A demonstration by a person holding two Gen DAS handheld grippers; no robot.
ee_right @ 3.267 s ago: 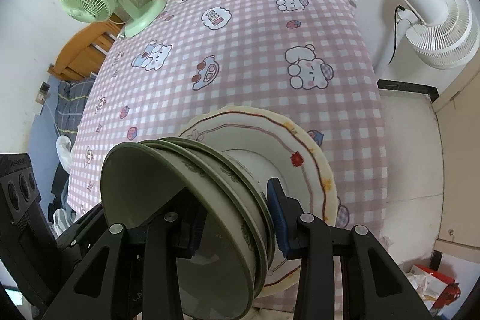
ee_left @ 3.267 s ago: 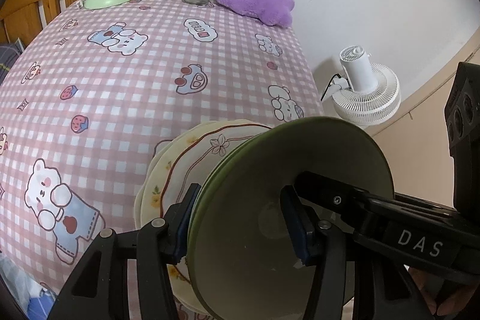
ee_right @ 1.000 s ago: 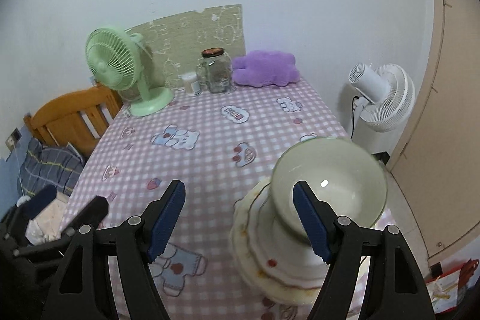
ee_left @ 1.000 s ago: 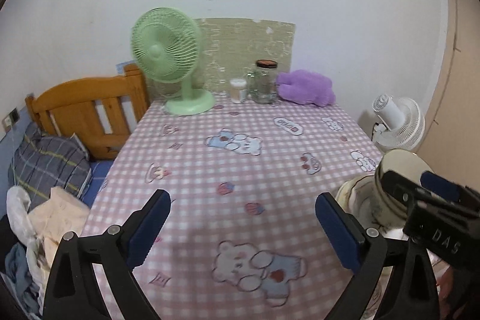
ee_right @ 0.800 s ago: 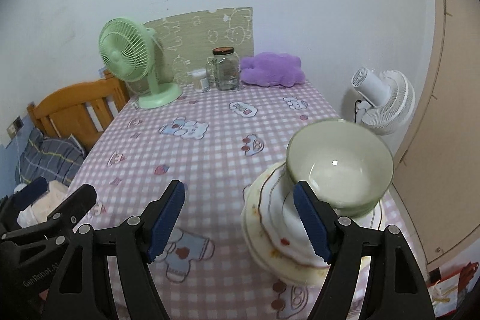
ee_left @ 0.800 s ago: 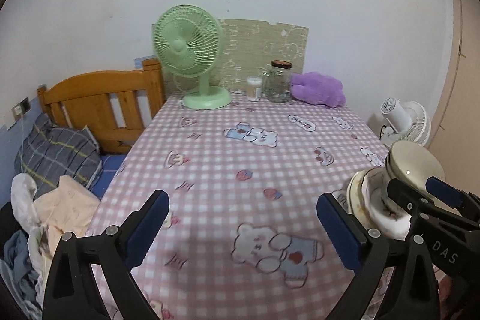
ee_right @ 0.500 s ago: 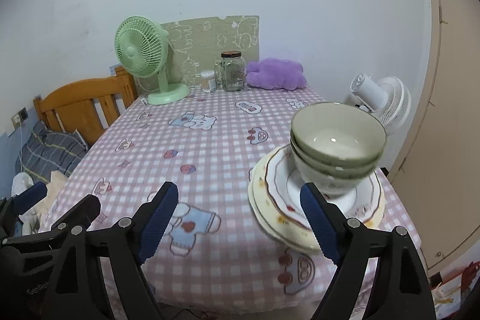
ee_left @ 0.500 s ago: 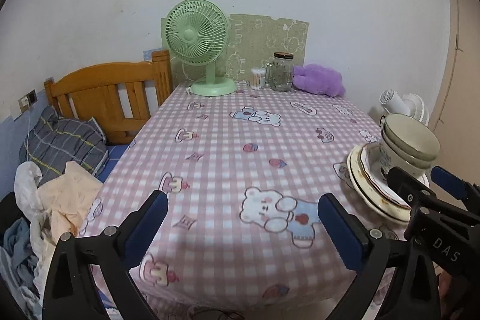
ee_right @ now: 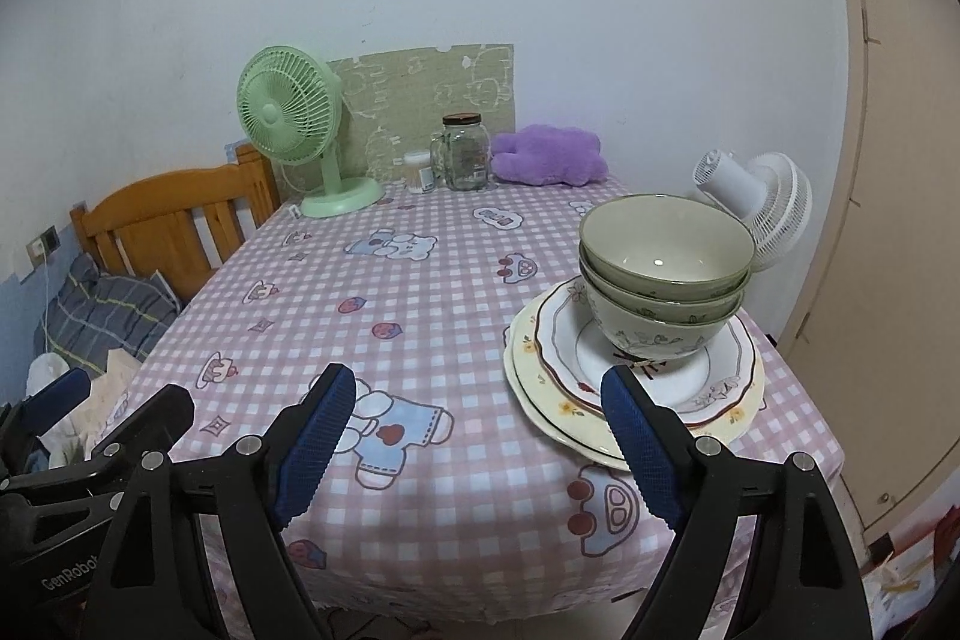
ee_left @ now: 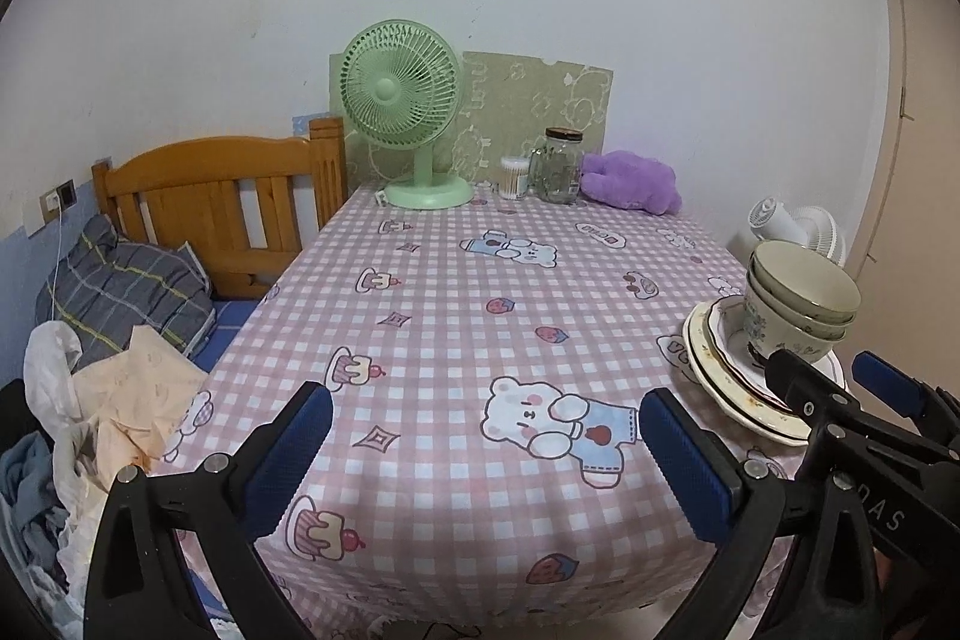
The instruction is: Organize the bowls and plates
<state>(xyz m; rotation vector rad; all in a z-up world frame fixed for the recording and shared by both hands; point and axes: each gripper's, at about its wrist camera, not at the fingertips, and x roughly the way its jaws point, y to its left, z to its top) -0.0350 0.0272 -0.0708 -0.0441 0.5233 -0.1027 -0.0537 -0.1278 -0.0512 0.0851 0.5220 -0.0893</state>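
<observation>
Three green-rimmed bowls [ee_right: 665, 280] stand nested upright on a stack of flowered plates [ee_right: 552, 376] near the table's front right corner. The bowls [ee_left: 798, 298] and plates [ee_left: 720, 388] also show at the right in the left wrist view. My left gripper [ee_left: 486, 454] is open and empty, held back from the table's front edge, left of the stack. My right gripper [ee_right: 474, 436] is open and empty, also back from the front edge, with its right finger in front of the plates.
A pink checked tablecloth [ee_right: 420, 292] covers the table. At the back stand a green fan [ee_right: 294, 136], a glass jar [ee_right: 465, 154], a small cotton-swab tub [ee_right: 418, 172] and a purple plush [ee_right: 546, 157]. A wooden bed [ee_left: 210, 214] with clothes lies left; a white fan [ee_right: 756, 202] stands right.
Both grippers let go of the bowls, opened wide and drew back and down from the stack. The bowls now stand upright on the plates.
</observation>
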